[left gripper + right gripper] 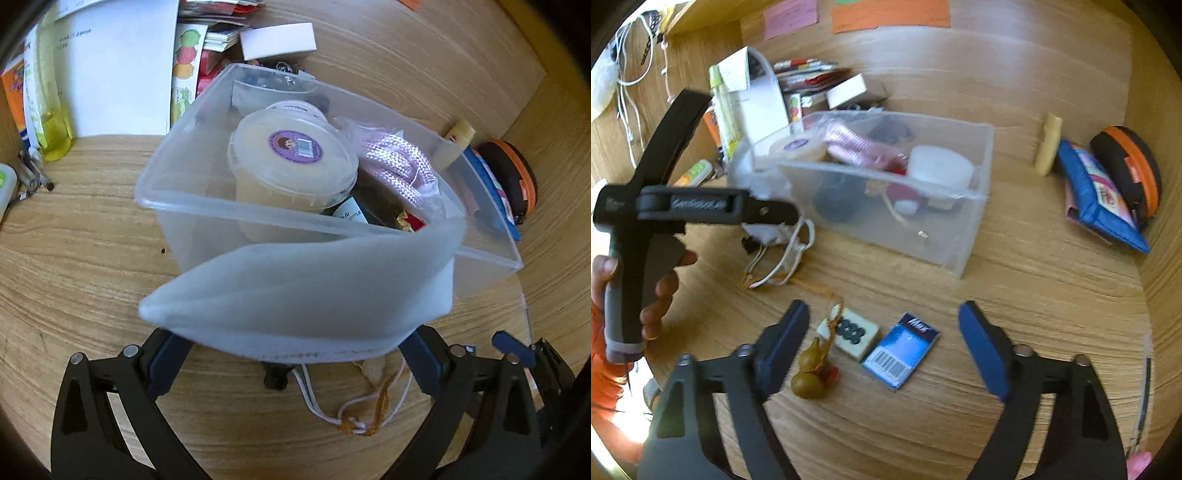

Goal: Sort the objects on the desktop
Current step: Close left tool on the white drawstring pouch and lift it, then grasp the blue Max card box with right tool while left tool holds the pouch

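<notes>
Pinched between the left tongs (291, 347) is a white drawstring pouch (295, 299), which hides the near wall of the clear plastic bin (177, 184) and is itself blurred, its print unreadable. Between the spread right tongs (882, 339), nothing is gripped; a mahjong tile (849, 332) and a small blue box (901, 350) are seen lying on the wooden surface (1034, 295) below the gap, with a gourd charm (809, 373) partly covered by the left finger. Inside the bin, a lidded tub (291, 158) and pink rope (395, 166) are made out, while darker items beneath remain unclear.
</notes>
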The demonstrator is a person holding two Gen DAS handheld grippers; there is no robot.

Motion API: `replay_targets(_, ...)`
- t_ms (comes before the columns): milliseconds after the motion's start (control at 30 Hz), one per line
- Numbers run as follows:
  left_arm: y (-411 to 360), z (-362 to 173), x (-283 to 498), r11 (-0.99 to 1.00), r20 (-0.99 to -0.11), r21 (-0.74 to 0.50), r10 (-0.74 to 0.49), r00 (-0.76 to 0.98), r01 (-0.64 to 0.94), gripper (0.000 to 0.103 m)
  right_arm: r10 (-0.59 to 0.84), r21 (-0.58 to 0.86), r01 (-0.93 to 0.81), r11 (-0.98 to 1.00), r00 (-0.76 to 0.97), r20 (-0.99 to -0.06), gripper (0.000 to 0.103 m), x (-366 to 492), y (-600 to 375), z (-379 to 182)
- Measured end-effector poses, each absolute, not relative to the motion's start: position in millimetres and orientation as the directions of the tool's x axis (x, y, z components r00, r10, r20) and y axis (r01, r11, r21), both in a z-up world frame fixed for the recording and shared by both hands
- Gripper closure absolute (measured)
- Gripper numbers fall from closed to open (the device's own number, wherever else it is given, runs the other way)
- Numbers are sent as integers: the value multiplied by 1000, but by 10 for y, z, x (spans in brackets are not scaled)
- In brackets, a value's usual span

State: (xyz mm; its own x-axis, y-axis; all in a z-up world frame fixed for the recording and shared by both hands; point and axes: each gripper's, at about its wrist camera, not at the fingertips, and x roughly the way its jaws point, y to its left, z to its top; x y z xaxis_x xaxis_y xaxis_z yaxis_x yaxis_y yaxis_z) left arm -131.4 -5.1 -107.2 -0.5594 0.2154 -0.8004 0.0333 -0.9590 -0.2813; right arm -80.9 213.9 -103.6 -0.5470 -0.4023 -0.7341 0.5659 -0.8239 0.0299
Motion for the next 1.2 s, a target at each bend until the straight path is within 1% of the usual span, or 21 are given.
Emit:
replay_targets(33,-35,-1074,-1318,-962,-798,-271,206,-567,32,2,-404,32,570,-821,-541,-737,37,-808,2122,-1047)
replay_targets(67,-14,-1079,-1315,-965,-794,-261,193,-576,36,2,-404,34,574,-818,-532,-744,38,-810,2103,-1075)
replay_targets(200,23,-1108,-1323,-975,-782,-219,152,-604,37,3,-407,53,570,-820,-515,-755,38,-817,2120,-1130)
replay_targets(233,17,-1092,-1309,-977,-777,-213,151,-611,30,9,-408,58,568,-821,-512,-756,38,-818,2125,-1136)
replay_targets(333,90,-1049,-1280,-984,-756,-176,147,-638,-18,20,-404,64,559,-826,-509,-760,38,-820,2173,-1137)
replay_targets(433,127,-1017,-1234,-987,-737,-154,146,-659,-47,27,-396,61,549,-834,-517,-759,38,-814,2215,-1120)
replay_targets(533,107,-984,-1211,-983,-721,-173,172,-671,-65,30,-391,62,538,-840,-524,-756,38,-809,2264,-1093)
replay_targets(767,-69,-805,-981,-976,-669,-204,196,-717,-76,31,-371,50,513,-857,-547,-751,38,-787,2413,-1004)
replay_targets(900,-121,-627,-903,-969,-631,-234,211,-746,-76,31,-352,32,515,-857,-539,-765,38,-755,2448,-1028)
replay_targets(1033,-179,-456,-809,-972,-603,-222,201,-772,-80,31,-336,14,522,-853,-527,-781,38,-721,2425,-1084)
replay_targets(1200,-310,-309,-637,-967,-579,-238,212,-787,-86,31,-315,-9,539,-843,-505,-804,38,-730,2348,-1166)
